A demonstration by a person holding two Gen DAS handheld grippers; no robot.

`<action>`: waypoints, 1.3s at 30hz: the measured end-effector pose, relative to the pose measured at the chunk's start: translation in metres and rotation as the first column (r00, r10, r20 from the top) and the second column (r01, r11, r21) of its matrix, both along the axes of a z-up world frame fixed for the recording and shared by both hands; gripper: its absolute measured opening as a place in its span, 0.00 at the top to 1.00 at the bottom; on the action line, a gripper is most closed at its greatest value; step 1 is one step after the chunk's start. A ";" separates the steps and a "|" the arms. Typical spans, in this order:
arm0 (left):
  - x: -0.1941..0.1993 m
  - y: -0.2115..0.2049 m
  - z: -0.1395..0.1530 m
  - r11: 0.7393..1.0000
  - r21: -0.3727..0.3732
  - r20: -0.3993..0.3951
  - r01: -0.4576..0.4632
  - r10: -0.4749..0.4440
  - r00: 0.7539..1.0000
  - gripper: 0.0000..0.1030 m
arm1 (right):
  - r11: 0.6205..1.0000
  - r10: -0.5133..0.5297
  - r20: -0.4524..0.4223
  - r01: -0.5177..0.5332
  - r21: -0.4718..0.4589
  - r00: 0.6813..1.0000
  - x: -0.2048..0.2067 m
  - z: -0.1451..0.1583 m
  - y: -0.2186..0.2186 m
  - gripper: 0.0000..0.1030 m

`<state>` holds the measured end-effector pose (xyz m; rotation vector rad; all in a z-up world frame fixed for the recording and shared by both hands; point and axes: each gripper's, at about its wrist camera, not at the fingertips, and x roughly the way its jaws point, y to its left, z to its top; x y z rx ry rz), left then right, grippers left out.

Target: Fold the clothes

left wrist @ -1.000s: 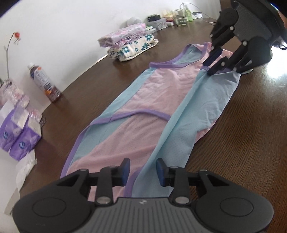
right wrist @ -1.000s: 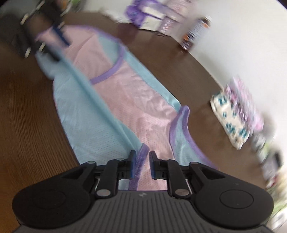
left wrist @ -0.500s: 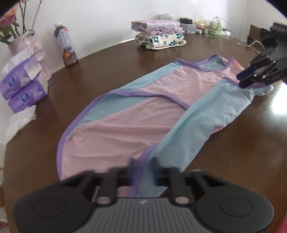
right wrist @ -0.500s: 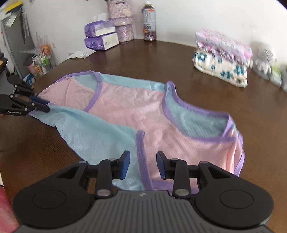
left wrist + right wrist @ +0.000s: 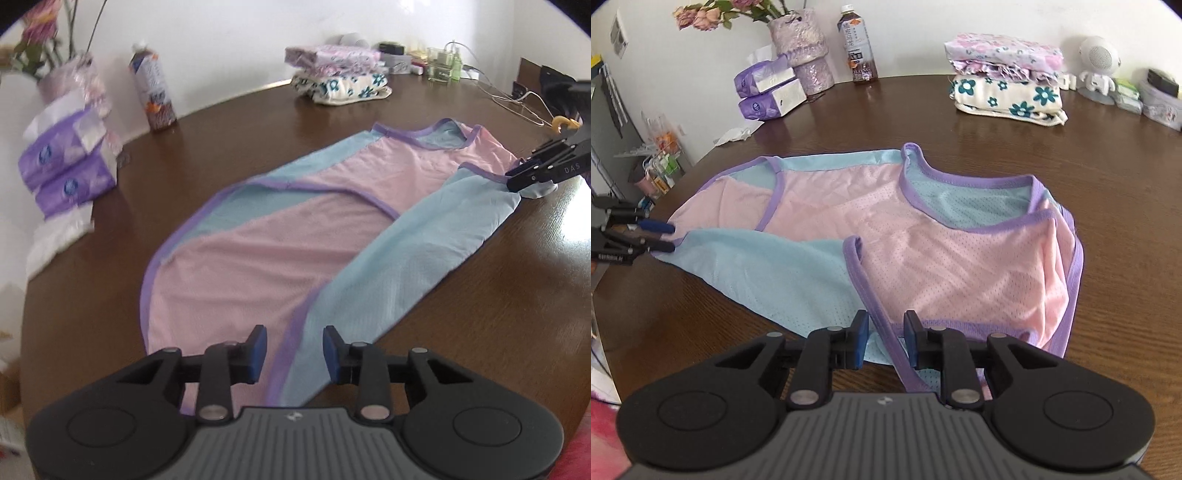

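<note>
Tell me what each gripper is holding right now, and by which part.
Nothing is held. The left gripper and right gripper are both open, each straddling the purple-trimmed edge at opposite ends of the shirt on the table.

Pink, blue and purple-trimmed garment (image 5: 923, 251) is spread flat on brown table (image 5: 1108, 177). Right gripper (image 5: 885, 341) is seen with jaws parted around a purple hem. Left gripper (image 5: 663, 236) is seen at far corner, apparently parted. Folded clothes (image 5: 1008, 88) are stacked behind.
</note>
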<state>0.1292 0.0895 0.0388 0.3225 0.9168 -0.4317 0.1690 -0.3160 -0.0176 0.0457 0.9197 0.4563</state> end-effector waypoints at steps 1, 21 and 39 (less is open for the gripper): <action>0.000 0.002 -0.002 1.000 -0.007 -0.011 -0.002 0.002 1.000 0.71 | 1.000 -0.001 -0.003 0.001 -0.003 1.000 -0.001 0.000 0.000 0.79; -0.018 0.005 0.013 1.000 -0.006 0.118 -0.016 0.017 0.993 0.81 | 0.999 -0.032 0.100 0.033 -0.008 0.995 -0.028 0.027 0.016 0.91; 0.004 -0.092 -0.024 0.968 -0.220 0.111 0.120 -0.097 0.989 0.75 | 1.000 -0.013 0.190 0.012 0.005 0.982 0.004 -0.010 0.110 0.69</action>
